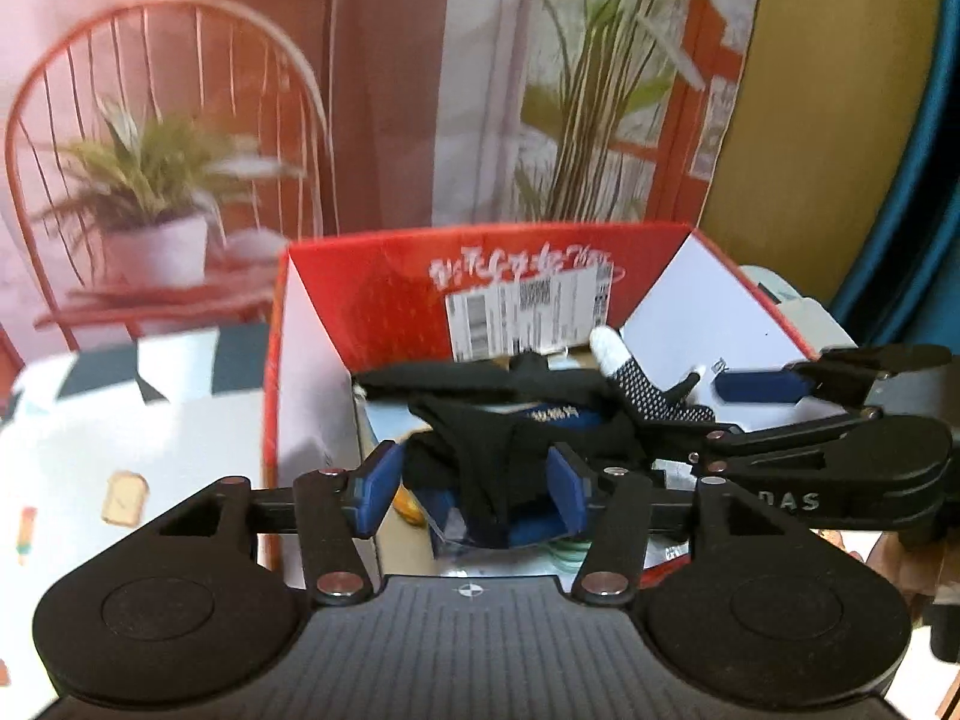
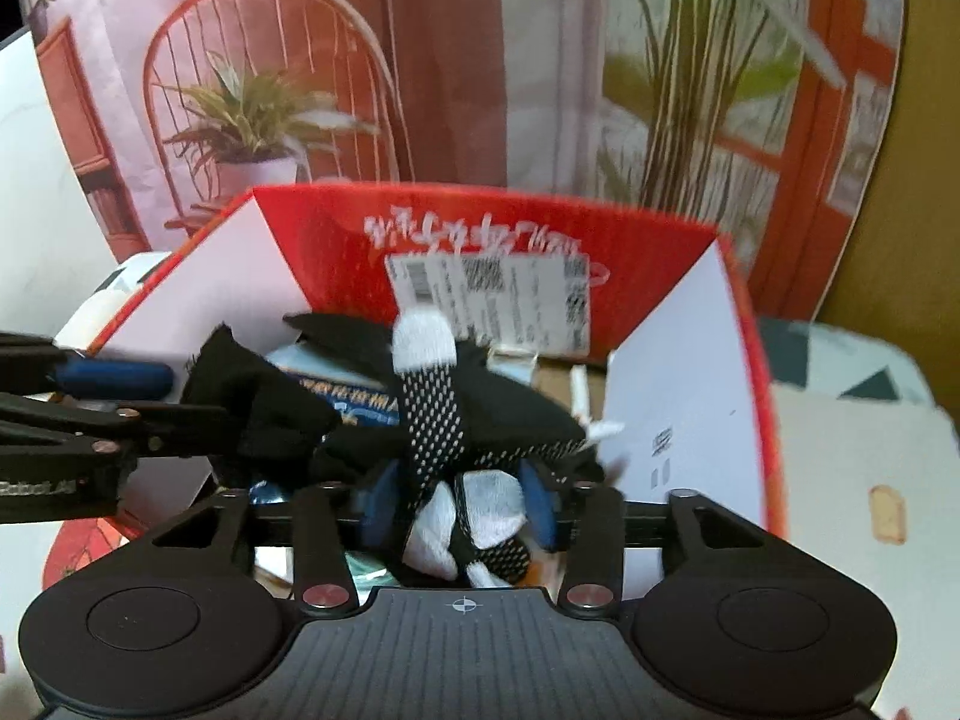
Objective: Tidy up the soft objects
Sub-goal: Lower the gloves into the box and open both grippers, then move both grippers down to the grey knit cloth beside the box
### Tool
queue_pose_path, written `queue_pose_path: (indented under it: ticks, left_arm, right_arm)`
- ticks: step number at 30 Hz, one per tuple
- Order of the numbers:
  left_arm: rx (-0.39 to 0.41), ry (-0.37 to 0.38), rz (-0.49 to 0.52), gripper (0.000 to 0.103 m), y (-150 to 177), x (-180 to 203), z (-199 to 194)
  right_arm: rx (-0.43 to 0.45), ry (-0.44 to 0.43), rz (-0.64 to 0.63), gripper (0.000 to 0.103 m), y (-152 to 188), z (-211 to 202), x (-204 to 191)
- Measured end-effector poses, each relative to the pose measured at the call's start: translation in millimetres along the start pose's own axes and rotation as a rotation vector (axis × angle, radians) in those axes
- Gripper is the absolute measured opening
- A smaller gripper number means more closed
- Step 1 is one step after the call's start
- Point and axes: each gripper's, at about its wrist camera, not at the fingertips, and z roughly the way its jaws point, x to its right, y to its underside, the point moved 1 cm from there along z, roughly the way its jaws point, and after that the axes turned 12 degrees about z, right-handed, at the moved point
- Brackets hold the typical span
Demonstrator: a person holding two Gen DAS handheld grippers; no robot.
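Observation:
An open red cardboard box (image 1: 372,276) (image 2: 336,240) with white inner flaps holds a pile of soft things. In the left wrist view a black cloth (image 1: 480,444) drapes between the blue pads of my left gripper (image 1: 474,489), which stands open above the box, with a gap at the left pad. In the right wrist view a black-and-white dotted sock (image 2: 432,414) hangs loosely between the blue pads of my right gripper (image 2: 456,513), which is open. Each gripper shows in the other's view: the right gripper (image 1: 741,414) at the right, the left gripper (image 2: 150,399) at the left.
The box stands on a table with a white patterned cloth (image 1: 120,456) (image 2: 852,468). Blue packets (image 2: 360,405) and a shipping label (image 1: 528,318) lie inside the box. A printed backdrop of a chair and plants (image 1: 156,180) rises behind. A hand (image 1: 888,558) shows at the right.

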Motion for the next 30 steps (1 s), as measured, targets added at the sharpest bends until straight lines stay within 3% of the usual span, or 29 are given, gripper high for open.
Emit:
queue_pose_path:
  ticks: [5,8,15,30]
  left_arm:
    - [0.054,-0.060,0.064,0.091,1.2,7.4,-24.3]
    - [0.076,-0.101,0.087,0.098,3.1,9.8,-39.3]
    - [0.106,-0.157,0.084,0.099,18.0,10.7,-71.1]
    - [0.160,-0.201,0.025,0.099,72.6,14.6,-120.8]
  right_arm:
    - [0.078,-0.016,-0.028,0.088,-0.4,-27.0,-5.1]
    - [0.113,-0.005,-0.048,0.101,2.6,-41.5,-9.7]
    - [0.150,-0.004,-0.033,0.102,14.7,-66.1,-14.4]
    - [0.206,-0.039,0.021,0.103,69.0,-107.9,-21.0]
